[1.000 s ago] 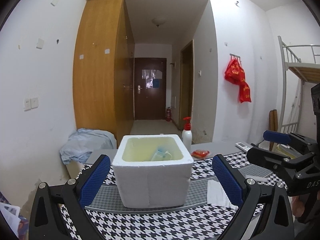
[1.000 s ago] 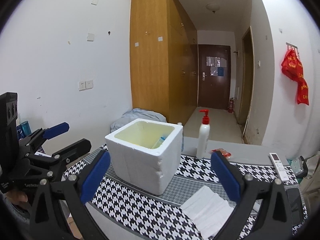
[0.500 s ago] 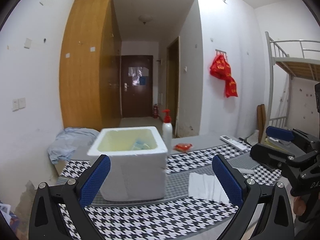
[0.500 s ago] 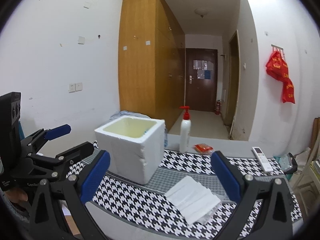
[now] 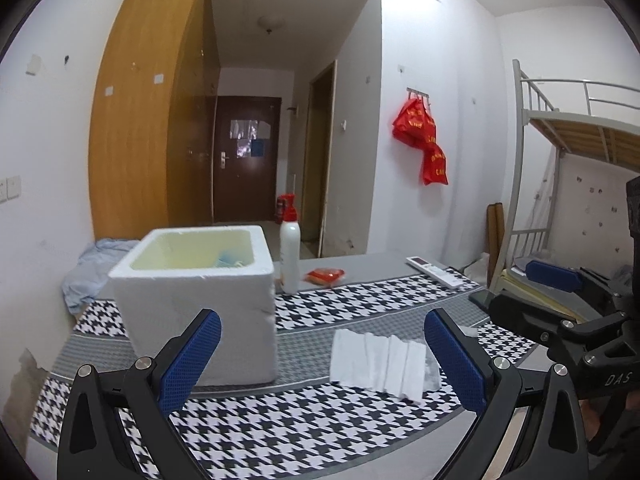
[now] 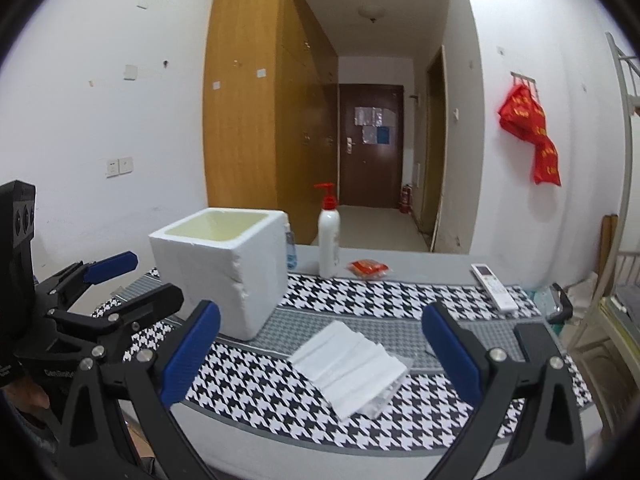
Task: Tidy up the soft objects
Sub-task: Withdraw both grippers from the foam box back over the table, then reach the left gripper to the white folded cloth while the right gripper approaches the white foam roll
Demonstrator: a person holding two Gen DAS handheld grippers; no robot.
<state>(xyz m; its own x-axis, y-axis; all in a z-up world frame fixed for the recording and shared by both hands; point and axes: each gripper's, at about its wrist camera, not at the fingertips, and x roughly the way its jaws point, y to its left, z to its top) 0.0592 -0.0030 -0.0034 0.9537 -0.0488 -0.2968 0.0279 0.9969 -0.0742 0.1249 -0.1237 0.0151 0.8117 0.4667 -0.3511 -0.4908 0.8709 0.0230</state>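
A white foam box (image 5: 200, 300) (image 6: 224, 272) stands open-topped on the houndstooth table cloth, with something pale blue lying inside it (image 5: 228, 258). To its right a stack of white folded tissues (image 5: 380, 364) (image 6: 348, 364) lies flat on the cloth, partly in a clear wrapper. My left gripper (image 5: 320, 360) hovers open near the table's front edge, empty, between box and tissues. My right gripper (image 6: 320, 356) is open and empty too, held in front of the tissues. Each gripper shows at the side of the other's view.
A white pump bottle with a red top (image 5: 290, 256) (image 6: 329, 240) stands behind the box. A small red packet (image 5: 326, 276) and a white remote (image 6: 494, 286) lie farther back. Crumpled blue cloth (image 5: 92, 268) sits left of the table. A bunk bed frame (image 5: 560, 184) is at right.
Both views have swung rightward, so the box sits further left and the tissues nearer the middle. Both grippers stay open and empty.
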